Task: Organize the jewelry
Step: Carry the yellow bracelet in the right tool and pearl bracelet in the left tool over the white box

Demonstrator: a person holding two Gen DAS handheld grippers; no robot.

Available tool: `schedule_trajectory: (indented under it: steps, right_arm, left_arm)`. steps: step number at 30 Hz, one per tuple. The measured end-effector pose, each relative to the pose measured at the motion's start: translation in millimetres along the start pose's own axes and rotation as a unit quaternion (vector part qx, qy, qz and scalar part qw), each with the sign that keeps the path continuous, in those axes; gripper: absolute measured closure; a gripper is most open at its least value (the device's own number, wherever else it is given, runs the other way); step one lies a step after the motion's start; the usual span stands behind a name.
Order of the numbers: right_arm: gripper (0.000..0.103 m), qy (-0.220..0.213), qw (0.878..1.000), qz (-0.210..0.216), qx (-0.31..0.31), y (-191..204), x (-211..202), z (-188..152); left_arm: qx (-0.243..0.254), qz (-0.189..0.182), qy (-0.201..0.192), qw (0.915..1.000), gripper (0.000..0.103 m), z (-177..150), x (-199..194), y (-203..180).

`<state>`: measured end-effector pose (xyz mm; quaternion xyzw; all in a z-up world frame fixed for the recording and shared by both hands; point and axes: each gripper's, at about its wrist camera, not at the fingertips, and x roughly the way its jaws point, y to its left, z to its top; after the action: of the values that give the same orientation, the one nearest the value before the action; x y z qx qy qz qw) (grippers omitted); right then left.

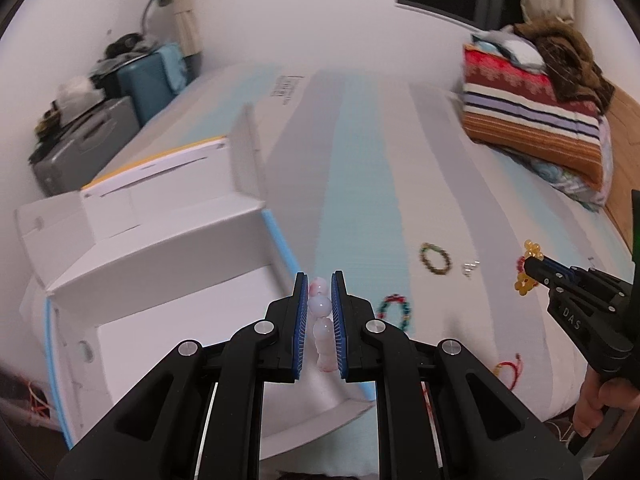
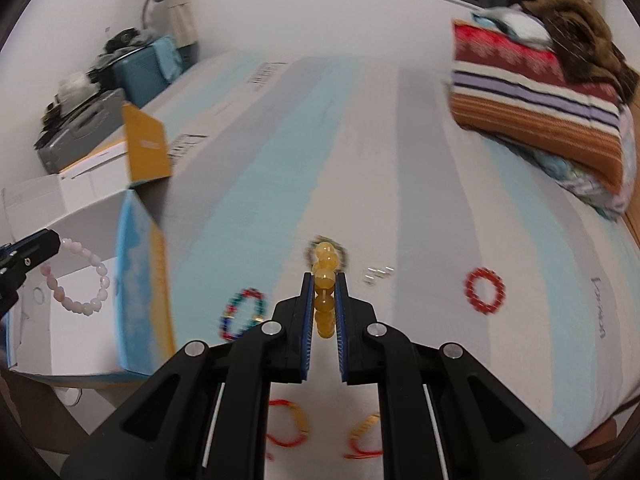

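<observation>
Two tongs each pinch a bracelet: the left gripper (image 1: 320, 326) holds the pink bracelet (image 2: 80, 280) over the open box (image 1: 120, 272), the right gripper (image 2: 324, 320) the yellow bracelet (image 2: 325, 280) above the bed (image 2: 400, 160). Best lower the pink one well inside before letting go.

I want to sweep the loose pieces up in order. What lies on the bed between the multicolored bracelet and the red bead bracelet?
In the right wrist view, between the multicolored bracelet and the red bead bracelet lie a dark beaded bracelet and small silver pieces.
</observation>
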<state>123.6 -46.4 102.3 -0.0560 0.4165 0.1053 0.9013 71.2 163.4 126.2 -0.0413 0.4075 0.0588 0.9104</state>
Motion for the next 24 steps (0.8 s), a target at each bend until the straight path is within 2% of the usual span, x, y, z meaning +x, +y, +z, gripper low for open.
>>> schedule_trajectory:
  steps: [10,19,24]
  right_arm:
    - [0.094,-0.008,0.997,0.041,-0.065,105,-3,6]
    - [0.094,0.0,0.991,0.075,-0.111,178,7,-2]
    - [0.094,0.014,0.986,0.094,-0.134,212,19,-9]
  left_arm:
    - [-0.053,0.047,0.009,0.9974,0.091,-26,-14,91]
    - [-0.092,0.08,0.03,0.9921,0.091,-58,-18,156]
    - [-0.116,0.093,0.05,0.9876,0.091,-73,-8,184]
